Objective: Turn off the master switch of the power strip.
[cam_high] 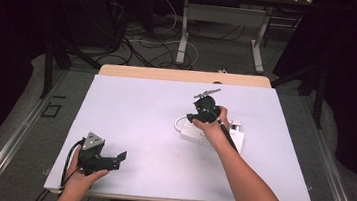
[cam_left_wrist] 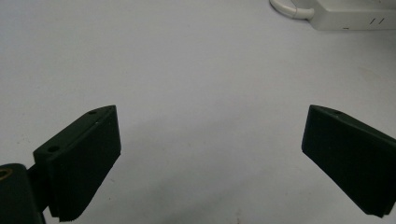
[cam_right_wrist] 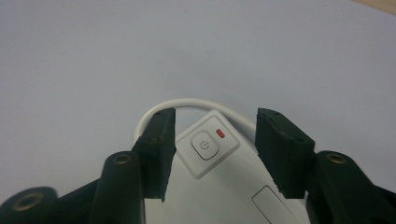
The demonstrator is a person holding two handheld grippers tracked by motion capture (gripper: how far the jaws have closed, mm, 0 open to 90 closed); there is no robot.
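I see a white power strip [cam_high: 211, 135] lying flat on the right half of the white table [cam_high: 163, 129], near mid-depth. Its long axis runs roughly left to right across the table, slightly angled, with the switch end toward the left. From that end a white cord [cam_right_wrist: 187, 101] curls out in a loop. In the right gripper view the strip's end carries a square power button [cam_right_wrist: 205, 145] with a small red indicator [cam_right_wrist: 221, 135] beside it, and a socket opening further along.

My right gripper [cam_right_wrist: 215, 154] hangs over that switch end, jaws apart and straddling the button, gripping nothing. My left gripper [cam_high: 119, 156] sits at the near left of the table, well apart from the strip, jaws spread wide over bare tabletop.
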